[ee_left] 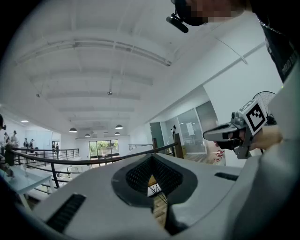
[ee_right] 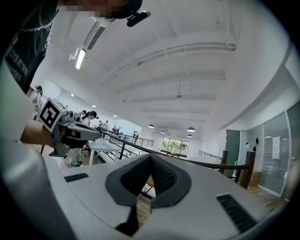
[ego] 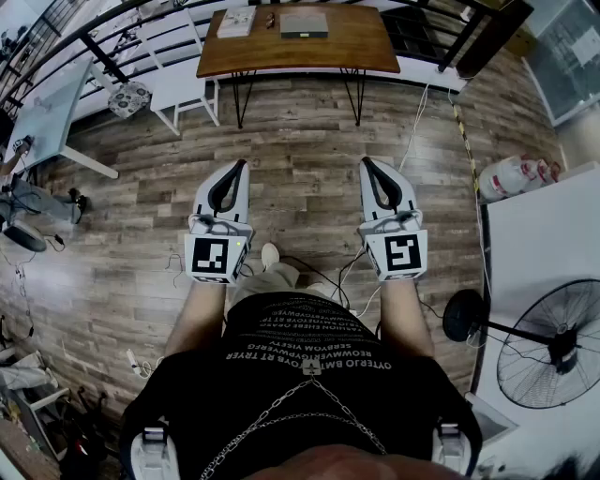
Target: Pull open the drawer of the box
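A flat grey box [ego: 305,23] lies on the wooden table [ego: 281,56] at the far end of the floor, well ahead of both grippers. No drawer detail shows at this distance. My left gripper [ego: 242,165] and right gripper [ego: 366,161] are held level side by side in front of the person's body, over the plank floor. Both have their jaws together at the tips with nothing between them. In the left gripper view the left gripper [ee_left: 152,155] points at a railing, with the right gripper [ee_left: 207,136] off to its side. In the right gripper view the right gripper [ee_right: 151,156] points at the same railing.
A booklet [ego: 236,21] lies next to the box. A white chair [ego: 178,70] stands left of the table and a glass desk [ego: 37,117] further left. A standing fan [ego: 553,342] and a white counter [ego: 539,234] are on the right. Cables [ego: 323,274] trail on the floor.
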Motion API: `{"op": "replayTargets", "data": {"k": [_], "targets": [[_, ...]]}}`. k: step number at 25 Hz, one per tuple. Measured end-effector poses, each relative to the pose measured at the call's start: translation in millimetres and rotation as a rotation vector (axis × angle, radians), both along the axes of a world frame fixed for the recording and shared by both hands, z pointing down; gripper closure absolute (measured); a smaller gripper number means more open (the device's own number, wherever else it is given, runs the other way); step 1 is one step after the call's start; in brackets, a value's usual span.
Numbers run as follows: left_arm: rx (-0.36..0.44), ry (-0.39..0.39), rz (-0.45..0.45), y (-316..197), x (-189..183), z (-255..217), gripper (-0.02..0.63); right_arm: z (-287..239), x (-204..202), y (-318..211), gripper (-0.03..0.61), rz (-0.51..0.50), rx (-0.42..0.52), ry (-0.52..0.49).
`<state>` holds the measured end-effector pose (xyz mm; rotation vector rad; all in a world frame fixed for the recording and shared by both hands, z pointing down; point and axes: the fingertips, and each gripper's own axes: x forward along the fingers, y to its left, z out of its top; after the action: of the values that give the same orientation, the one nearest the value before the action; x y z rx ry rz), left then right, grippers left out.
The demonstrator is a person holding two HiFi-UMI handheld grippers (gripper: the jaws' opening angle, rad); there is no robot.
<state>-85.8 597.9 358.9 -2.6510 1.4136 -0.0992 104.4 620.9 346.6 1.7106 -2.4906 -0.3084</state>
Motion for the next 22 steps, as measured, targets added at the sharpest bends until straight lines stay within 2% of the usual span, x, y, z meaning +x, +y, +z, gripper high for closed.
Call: {"op": "replayTargets", "data": {"k": [7, 12, 16, 22], "targets": [[0.002, 0.008, 0.04, -28, -14, 0, 0.615, 16, -21, -28, 0.581, 0.013, -0.033, 0.007], [-0.01, 0.0, 0.057, -66, -26, 6, 0.615, 19, -39, -63, 0.581, 0.007, -0.039, -0.016], [0.019, 0.021, 0.071, -98, -35, 1, 0.615, 21, -52, -91, 0.581, 0.014, -0.042, -0.015], [0.056, 0.012, 0.104, -149, -50, -5, 0.614, 15, -70, -139, 0.581, 0.033, -0.042, 0.001]]}}
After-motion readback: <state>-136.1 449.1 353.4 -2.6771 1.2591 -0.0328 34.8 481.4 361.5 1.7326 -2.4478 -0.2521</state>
